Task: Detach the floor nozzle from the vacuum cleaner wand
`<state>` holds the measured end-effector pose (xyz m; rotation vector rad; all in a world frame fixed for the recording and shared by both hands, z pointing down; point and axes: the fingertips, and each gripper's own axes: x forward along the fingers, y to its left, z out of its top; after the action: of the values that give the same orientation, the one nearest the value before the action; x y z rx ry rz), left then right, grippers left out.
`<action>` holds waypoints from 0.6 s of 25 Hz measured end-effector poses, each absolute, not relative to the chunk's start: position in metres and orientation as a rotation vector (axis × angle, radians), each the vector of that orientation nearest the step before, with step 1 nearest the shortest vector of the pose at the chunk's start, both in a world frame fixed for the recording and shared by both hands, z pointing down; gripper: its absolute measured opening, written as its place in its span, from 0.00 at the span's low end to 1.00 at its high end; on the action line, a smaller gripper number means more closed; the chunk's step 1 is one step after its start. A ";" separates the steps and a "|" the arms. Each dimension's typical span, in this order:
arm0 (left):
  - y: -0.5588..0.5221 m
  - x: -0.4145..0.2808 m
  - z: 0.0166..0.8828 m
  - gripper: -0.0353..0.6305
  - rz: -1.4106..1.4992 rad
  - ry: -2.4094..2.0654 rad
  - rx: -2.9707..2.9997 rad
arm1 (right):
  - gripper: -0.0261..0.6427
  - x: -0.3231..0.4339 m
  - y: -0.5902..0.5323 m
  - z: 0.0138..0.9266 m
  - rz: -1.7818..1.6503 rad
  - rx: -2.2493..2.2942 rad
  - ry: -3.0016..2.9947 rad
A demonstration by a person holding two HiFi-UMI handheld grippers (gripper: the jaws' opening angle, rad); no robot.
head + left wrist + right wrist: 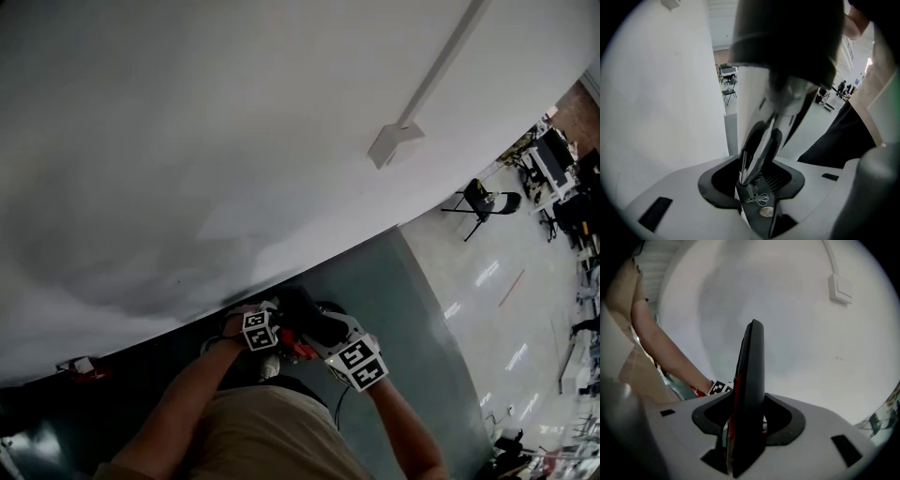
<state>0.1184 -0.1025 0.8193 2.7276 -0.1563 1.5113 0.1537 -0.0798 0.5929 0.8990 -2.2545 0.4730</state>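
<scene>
Head view: over the grey floor [412, 309], close to the foot of the white wall [234, 141], the left tongs [277, 337] and right tongs [323, 339] meet at the black wand [307, 314]. The floor nozzle cannot be made out.

Left gripper view: its glossy jaws stand a slit apart, tips nipping the wand's pale collar [790, 96].

Right gripper view: its jaws read as one dark blade edged by a red strip [736, 399], and whether they grip anything I cannot tell.

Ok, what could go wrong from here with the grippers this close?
In the head view the left gripper and right gripper sit almost touching near the wall; a tug could knock them together. A dark cylindrical part looms over the left jaws, but I can't tell it's gripped, so it may slip.
</scene>
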 end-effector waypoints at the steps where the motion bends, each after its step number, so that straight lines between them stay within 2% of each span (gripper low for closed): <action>1: -0.104 0.117 0.819 0.29 1.500 -0.159 2.730 | 0.36 0.155 -0.084 0.595 0.559 0.892 -2.305; 5: -0.112 0.116 0.823 0.29 1.570 -0.077 2.725 | 0.36 0.159 -0.095 0.603 0.871 0.881 -2.376; 11: -0.117 0.114 0.821 0.29 1.613 -0.121 2.673 | 0.37 0.155 -0.088 0.602 1.222 1.117 -2.161; 15: -0.110 0.107 0.820 0.29 1.579 -0.217 2.648 | 0.38 0.147 -0.082 0.601 1.270 1.103 -2.253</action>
<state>0.1068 -0.1103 0.8196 2.6479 -0.2171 1.5792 0.1467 -0.0825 0.6009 1.1027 -2.2532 1.2702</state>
